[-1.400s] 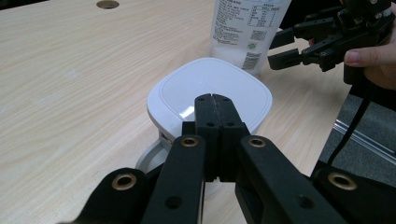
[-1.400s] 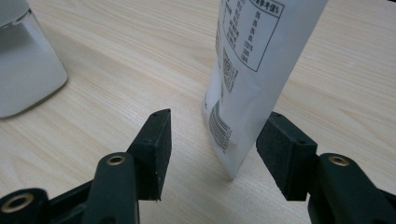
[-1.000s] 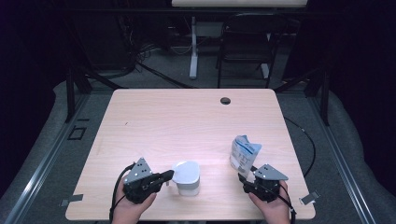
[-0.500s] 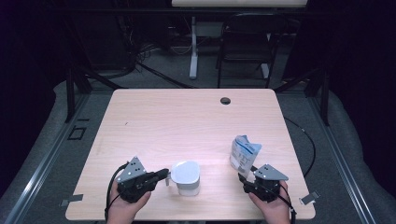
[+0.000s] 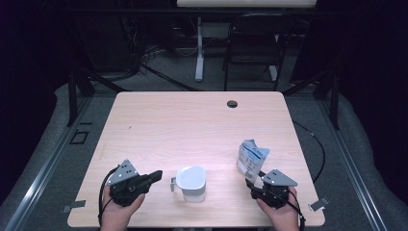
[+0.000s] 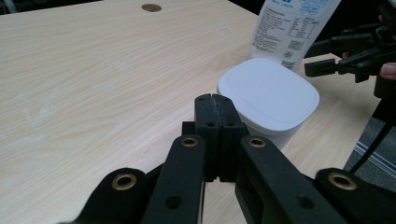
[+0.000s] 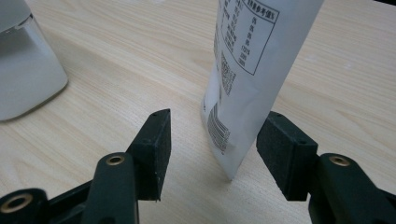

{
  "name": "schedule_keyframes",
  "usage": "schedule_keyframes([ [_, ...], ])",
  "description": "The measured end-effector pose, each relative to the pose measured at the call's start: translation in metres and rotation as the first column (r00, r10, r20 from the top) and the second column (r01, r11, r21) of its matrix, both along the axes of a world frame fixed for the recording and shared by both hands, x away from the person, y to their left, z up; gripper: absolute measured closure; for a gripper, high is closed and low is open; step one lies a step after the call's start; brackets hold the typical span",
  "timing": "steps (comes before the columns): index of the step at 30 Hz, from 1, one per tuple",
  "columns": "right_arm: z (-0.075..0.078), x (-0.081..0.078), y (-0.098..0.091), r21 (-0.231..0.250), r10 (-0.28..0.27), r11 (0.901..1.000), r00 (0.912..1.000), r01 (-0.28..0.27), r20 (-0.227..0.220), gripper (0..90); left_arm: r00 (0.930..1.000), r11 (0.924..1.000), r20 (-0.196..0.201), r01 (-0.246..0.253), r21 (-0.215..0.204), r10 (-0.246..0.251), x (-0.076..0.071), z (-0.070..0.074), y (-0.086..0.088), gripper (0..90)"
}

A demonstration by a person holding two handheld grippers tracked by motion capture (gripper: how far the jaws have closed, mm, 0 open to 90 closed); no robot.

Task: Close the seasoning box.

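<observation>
A white lidded container (image 5: 191, 182) (image 6: 268, 93) stands near the table's front edge, with a small clip on its left side. My left gripper (image 5: 156, 175) (image 6: 215, 100) lies just left of it, shut and empty, its tips a short gap from the container. A white and blue printed pouch (image 5: 251, 159) (image 7: 252, 70) (image 6: 294, 28) stands upright to the right. My right gripper (image 5: 253, 181) (image 7: 217, 149) is open around the pouch's lower edge. The right pad (image 7: 280, 154) sits close beside the pouch, while the left pad (image 7: 156, 149) stands clear of it.
The wooden table (image 5: 192, 125) has a dark cable hole (image 5: 232, 103) near its far edge. A dark chair (image 5: 252, 43) and a white stand (image 5: 198, 48) are on the floor behind it. The container's side (image 7: 23, 74) is at the left in the right gripper view.
My left gripper has drawn back to the left, away from the container's clip. The right gripper and pouch have stayed put.
</observation>
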State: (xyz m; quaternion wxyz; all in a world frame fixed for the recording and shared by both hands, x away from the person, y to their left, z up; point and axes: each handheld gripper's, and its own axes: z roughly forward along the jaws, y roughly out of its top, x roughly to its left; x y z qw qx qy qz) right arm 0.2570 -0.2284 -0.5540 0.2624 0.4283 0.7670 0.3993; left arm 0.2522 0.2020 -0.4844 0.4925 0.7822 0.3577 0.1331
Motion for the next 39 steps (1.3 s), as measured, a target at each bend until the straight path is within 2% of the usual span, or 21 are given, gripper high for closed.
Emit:
schedule_keyframes([
  [9, -0.001, 0.0, 0.0, 0.002, 0.002, 1.0, 1.0, -0.002, 0.002, 44.8, 0.998, 0.9982, -0.02, -0.059, -0.006, 0.059, 0.004, -0.008, 0.022, 90.0],
  [13, 0.0, 0.0, 0.0, -0.001, 0.001, 1.0, 1.0, -0.001, 0.001, 44.8, 0.9946, 0.9957, -0.049, -0.092, -0.006, 0.092, 0.01, -0.018, 0.032, 90.0],
  [22, -0.001, 0.001, 0.001, -0.012, 0.002, 0.9999, 1.0, -0.002, -0.004, 44.9, 0.983, 0.9877, -0.096, -0.156, 0.009, 0.156, 0.019, -0.038, 0.046, 90.0],
  [26, -0.003, 0.001, 0.001, -0.016, -0.001, 0.9999, 1.0, 0.001, -0.006, 44.9, 0.977, 0.9844, -0.123, -0.176, -0.005, 0.174, 0.023, -0.047, 0.052, 90.0],
  [29, -0.003, 0.002, 0.002, -0.021, 0.004, 0.9998, 0.9999, -0.005, -0.01, 44.9, 0.9726, 0.9826, -0.141, -0.186, 0.006, 0.185, 0.026, -0.052, 0.055, 90.0],
  [39, -0.005, 0.002, 0.002, -0.029, 0.011, 0.9995, 0.9998, -0.012, -0.016, 44.9, 0.9594, 0.9732, -0.165, -0.229, 0.018, 0.229, 0.031, -0.066, 0.061, 87.7],
])
